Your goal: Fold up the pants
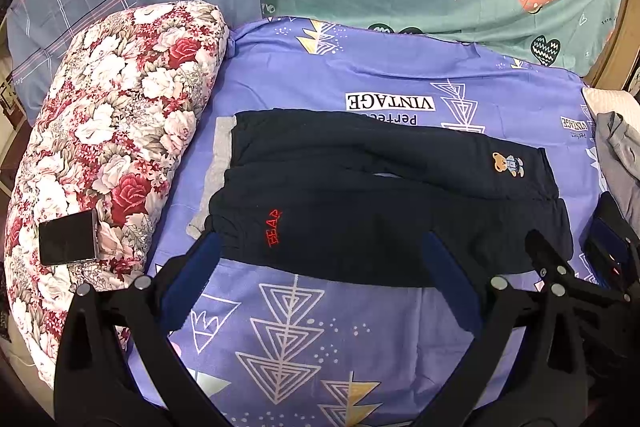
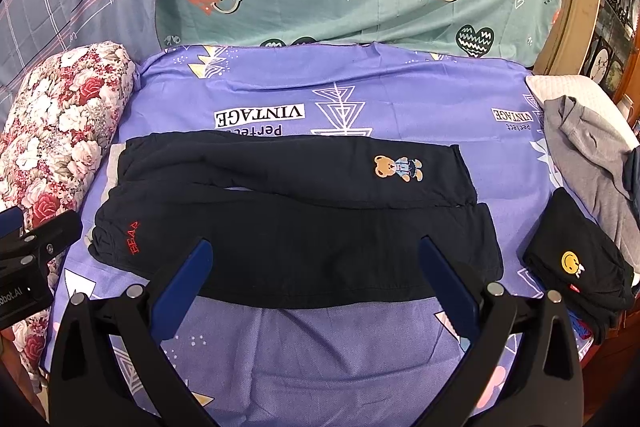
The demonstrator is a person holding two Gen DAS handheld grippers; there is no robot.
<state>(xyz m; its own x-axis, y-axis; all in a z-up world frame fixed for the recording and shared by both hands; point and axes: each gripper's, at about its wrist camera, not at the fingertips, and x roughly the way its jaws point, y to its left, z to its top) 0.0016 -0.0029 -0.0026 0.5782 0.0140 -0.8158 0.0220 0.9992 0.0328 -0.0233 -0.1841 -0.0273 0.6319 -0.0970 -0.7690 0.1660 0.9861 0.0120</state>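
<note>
I am holding my left tongs and right tongs wide apart, gripping nothing, hovering at the near edge of the dark pants, lying flat on the purple bedsheet, floral quilt left of the pants.

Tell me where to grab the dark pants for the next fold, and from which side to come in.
Probably take the dark pants at the near hem corners: the left gripper by the red BEAR lettering, the right gripper at the opposite end. Come in low from the near side; that edge lies flat and free on the purple sheet, and both grippers are open above it.
</note>
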